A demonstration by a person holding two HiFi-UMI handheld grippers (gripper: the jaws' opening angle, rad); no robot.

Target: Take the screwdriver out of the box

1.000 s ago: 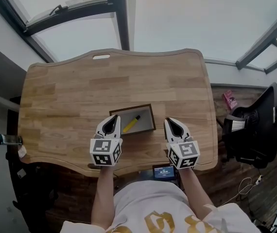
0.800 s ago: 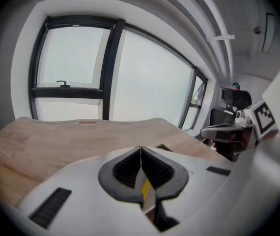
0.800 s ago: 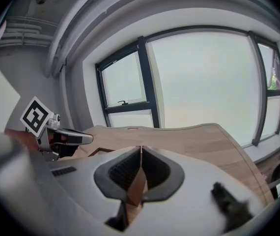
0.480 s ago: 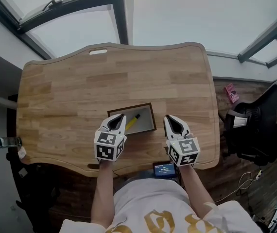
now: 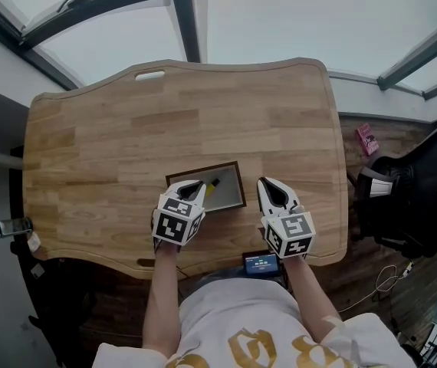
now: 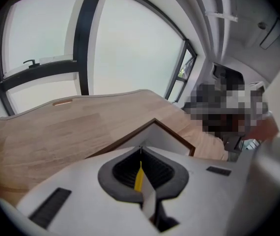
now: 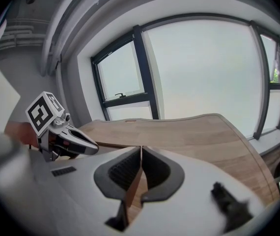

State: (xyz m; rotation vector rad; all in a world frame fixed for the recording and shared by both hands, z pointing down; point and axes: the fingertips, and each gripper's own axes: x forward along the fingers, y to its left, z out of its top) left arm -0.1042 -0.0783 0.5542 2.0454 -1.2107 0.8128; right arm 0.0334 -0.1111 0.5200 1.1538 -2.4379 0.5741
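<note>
On the wooden table (image 5: 126, 144), near its front edge, sits a shallow dark-rimmed box (image 5: 232, 192), open at the top. The screwdriver (image 5: 211, 186) lies slantwise inside on the pale floor, yellow handle, dark end toward the far side. The near part of it is covered in the head view by the left gripper (image 5: 195, 188). That gripper hangs over the box's near-left corner, nose tipped down and pointing at the tool. Its jaws are together with nothing clamped. In the left gripper view a thin yellow sliver shows through the slit behind the closed tips, which is the handle below, not a grip. Cannot tell if the tips touch the tool or the rim. The right gripper (image 5: 264, 185) is just beside the box's right side, over bare wood, jaws also together and empty. Step, as I judge it: reach and approach, with the pick not yet started and the screwdriver fully in the box. The next move calls for spreading the left jaws, setting them across the slanted handle, and dropping inside the walls without catching the rim. Then close on the handle and lift clear. The right gripper looks placed to steady the box if it slides.
</note>
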